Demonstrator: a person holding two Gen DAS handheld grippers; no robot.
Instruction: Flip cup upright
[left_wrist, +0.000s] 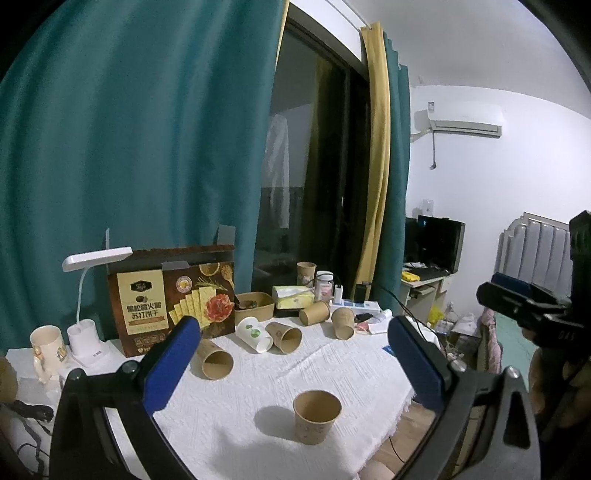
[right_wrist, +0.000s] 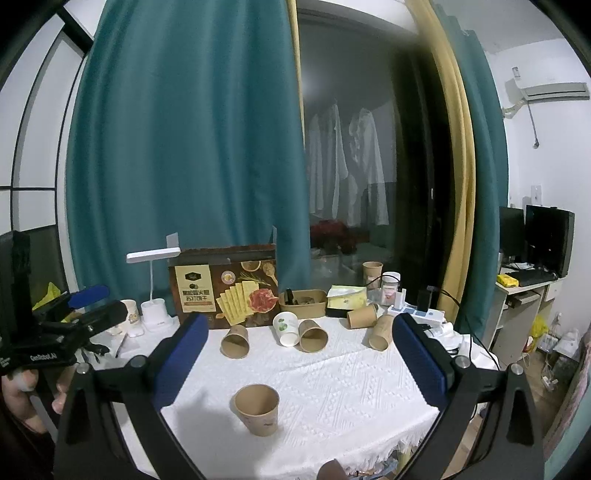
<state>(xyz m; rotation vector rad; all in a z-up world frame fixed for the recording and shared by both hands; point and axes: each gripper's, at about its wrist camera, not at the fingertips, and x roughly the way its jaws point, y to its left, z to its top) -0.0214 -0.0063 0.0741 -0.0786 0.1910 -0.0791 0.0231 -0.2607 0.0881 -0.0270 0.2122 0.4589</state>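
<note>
A brown paper cup stands upright, mouth up, near the front of the white tablecloth. Further back several paper cups lie on their sides: a brown one, a white one with green leaves, another brown one, and two more on the right. My left gripper is open above the table, nothing between its blue pads. My right gripper is likewise open and holds nothing.
A cracker box, a white desk lamp, a mug, a brown bowl, a tissue pack and a power strip line the table's back. The other gripper shows at each view's side, held by a hand.
</note>
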